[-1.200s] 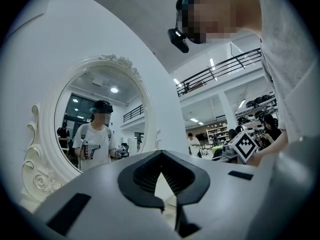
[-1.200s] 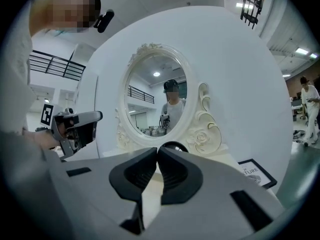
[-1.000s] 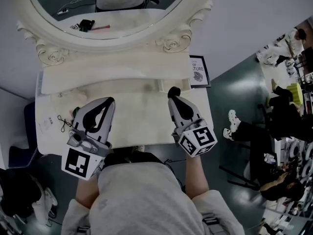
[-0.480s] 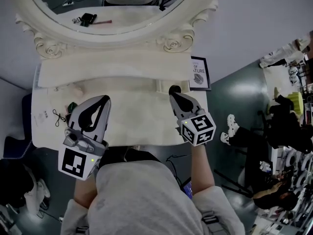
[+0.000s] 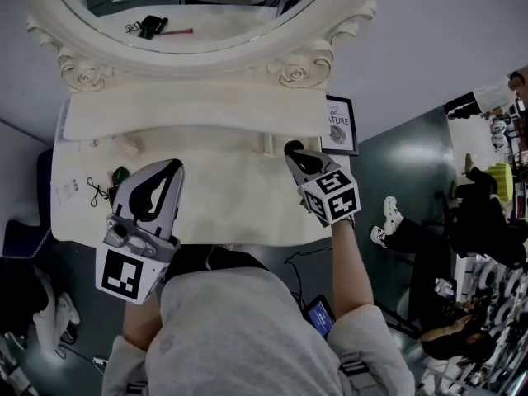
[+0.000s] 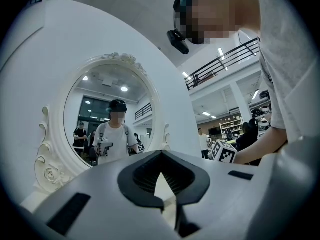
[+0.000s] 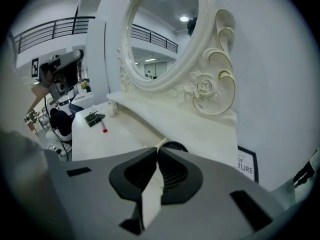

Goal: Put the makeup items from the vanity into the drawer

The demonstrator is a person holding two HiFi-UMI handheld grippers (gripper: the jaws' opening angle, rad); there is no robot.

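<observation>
Fingers of left gripper point(image 6: 160, 153) and right gripper point(image 7: 156, 150) closed together (both empty), above the vanity point(image 5: 231, 190).

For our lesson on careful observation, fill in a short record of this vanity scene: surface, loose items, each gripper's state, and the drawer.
Surface: white vanity top under an oval mirror
Left end: small dark green item and a thin black wiry item
Right end: framed sign
Left gripper: jaws together, empty, over the top
Right gripper: jaws together, empty, tips by a black round item
Drawer: none seen open
</observation>
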